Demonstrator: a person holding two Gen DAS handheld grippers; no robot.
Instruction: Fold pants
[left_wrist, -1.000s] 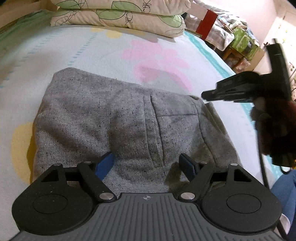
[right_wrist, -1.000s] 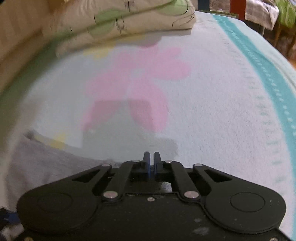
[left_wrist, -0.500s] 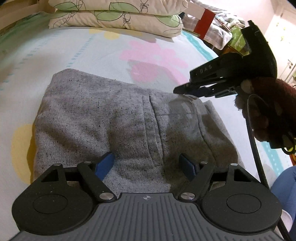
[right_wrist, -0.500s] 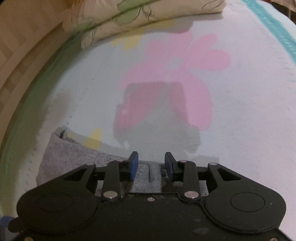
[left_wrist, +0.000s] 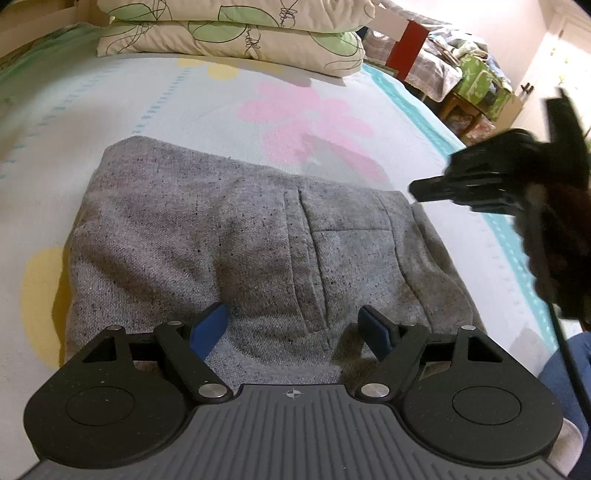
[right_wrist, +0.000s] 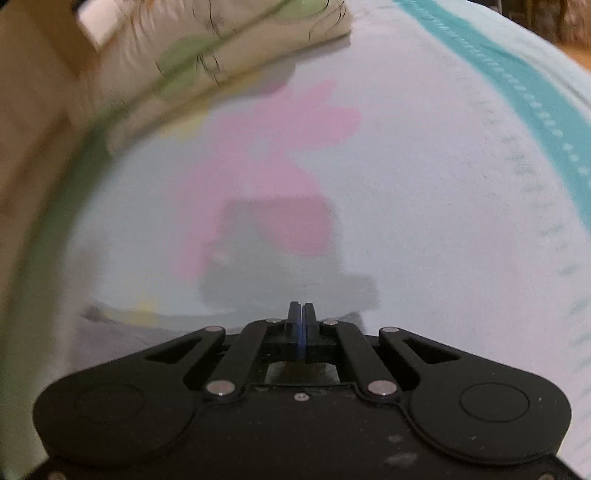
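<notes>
The folded grey pants (left_wrist: 236, 243) lie on the flowered bedsheet (left_wrist: 207, 96), in front of the pillows (left_wrist: 236, 37). The left gripper (left_wrist: 293, 328) hovers spread wide over their near edge; the right gripper (right_wrist: 302, 317), jaws pressed together empty, hangs beside their far right corner.

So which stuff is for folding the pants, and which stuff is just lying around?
For the job:
- folded grey speckled knit pants
- left gripper, open above them
- right gripper, shut, holding nothing

Just lying about:
- two leaf-print cream pillows
- pale bedsheet with a pink flower
- cluttered furniture beside the bed
</notes>
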